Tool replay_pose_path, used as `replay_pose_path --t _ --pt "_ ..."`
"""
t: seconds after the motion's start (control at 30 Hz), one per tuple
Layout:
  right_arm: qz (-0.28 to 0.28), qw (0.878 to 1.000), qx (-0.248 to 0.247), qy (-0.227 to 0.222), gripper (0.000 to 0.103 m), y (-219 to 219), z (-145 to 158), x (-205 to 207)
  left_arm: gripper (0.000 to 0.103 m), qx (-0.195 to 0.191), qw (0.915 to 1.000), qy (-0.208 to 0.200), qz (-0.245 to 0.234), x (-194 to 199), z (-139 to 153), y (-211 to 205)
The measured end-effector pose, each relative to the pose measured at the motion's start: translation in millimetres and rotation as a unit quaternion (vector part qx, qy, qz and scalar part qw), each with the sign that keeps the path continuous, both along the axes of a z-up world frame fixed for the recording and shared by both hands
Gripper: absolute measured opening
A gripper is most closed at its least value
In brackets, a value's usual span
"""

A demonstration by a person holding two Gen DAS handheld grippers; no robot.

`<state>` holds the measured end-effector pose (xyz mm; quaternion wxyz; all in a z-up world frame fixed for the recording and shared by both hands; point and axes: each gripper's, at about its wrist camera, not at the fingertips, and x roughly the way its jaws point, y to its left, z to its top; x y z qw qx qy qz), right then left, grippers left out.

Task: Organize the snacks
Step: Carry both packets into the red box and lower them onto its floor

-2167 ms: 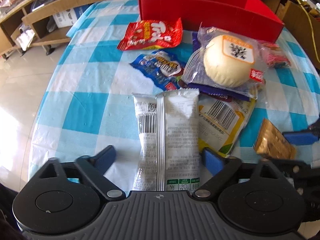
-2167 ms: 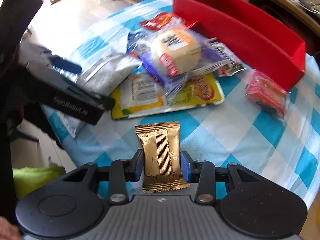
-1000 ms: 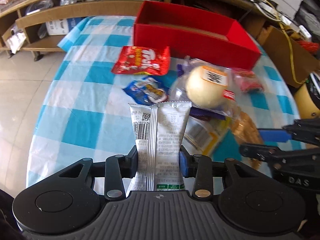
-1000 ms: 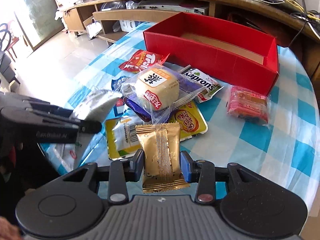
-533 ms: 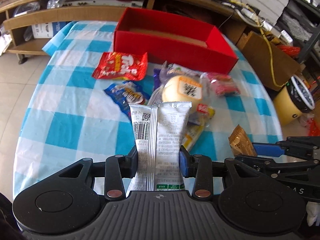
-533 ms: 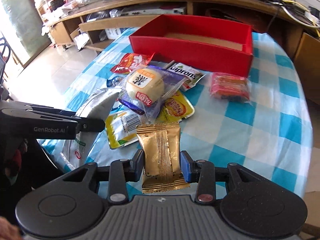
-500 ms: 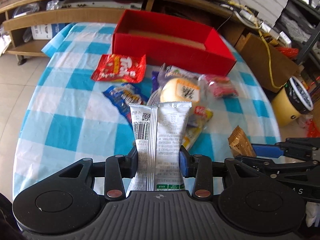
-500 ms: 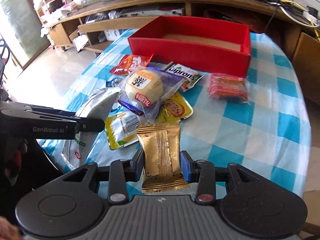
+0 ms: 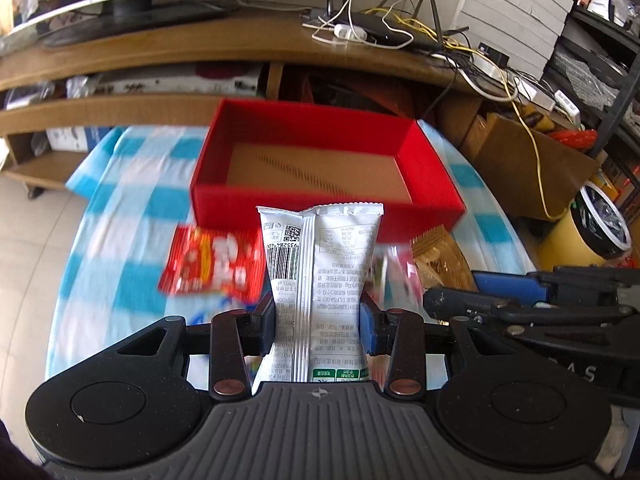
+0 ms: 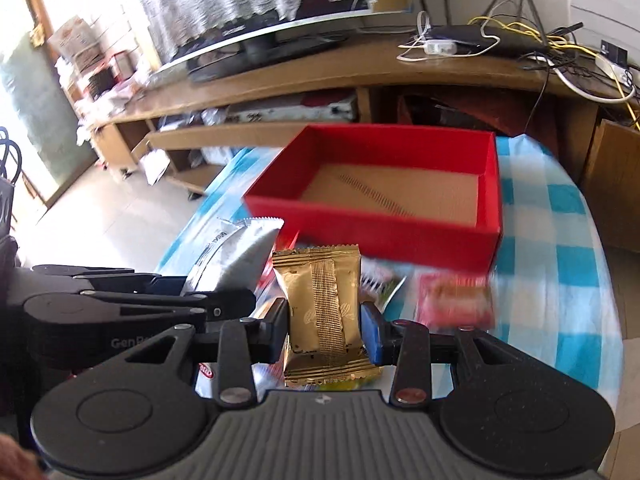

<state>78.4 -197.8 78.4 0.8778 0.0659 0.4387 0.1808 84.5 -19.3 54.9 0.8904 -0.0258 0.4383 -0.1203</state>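
My left gripper (image 9: 318, 326) is shut on a white snack packet (image 9: 320, 280) printed with a barcode, held upright in the air. In my right gripper (image 10: 326, 330), also shut, stands a gold foil packet (image 10: 324, 316). Both hang short of the near wall of an open red box (image 9: 320, 200) with a brown cardboard floor, seen again as the red box (image 10: 384, 232) in the right wrist view. Each gripper shows in the other's view: the right gripper (image 9: 460, 292) with the gold packet (image 9: 438, 260), and the left gripper (image 10: 212, 292) with the white packet (image 10: 236, 252).
A blue-and-white checked tablecloth (image 9: 120, 216) covers the table (image 10: 560, 272). A red snack bag (image 9: 208, 264) lies left of the white packet, a pink-red packet (image 10: 452, 300) right of the gold one. Behind stand a wooden shelf unit (image 9: 120, 96), cables and a yellow bin (image 9: 580, 228).
Both grippers have risen and moved toward the red box, each keeping its packet. The box now fills more of both views and the snack pile has dropped below.
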Motion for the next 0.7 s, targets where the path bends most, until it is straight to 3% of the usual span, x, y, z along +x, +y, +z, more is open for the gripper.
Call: replay_pose_path --t 0.43,0.7 --pt "-0.041 0.999 -0.012 -0.003 0.046 -6 -4 107 0.047 0.007 0.9997 -0.009 0.023 93 3 -14" --pt "-0.051 0.999 -0.018 -0.006 0.046 -4 -12 152 0.047 0.015 0.9990 -0.016 0.038 136 1 -16"
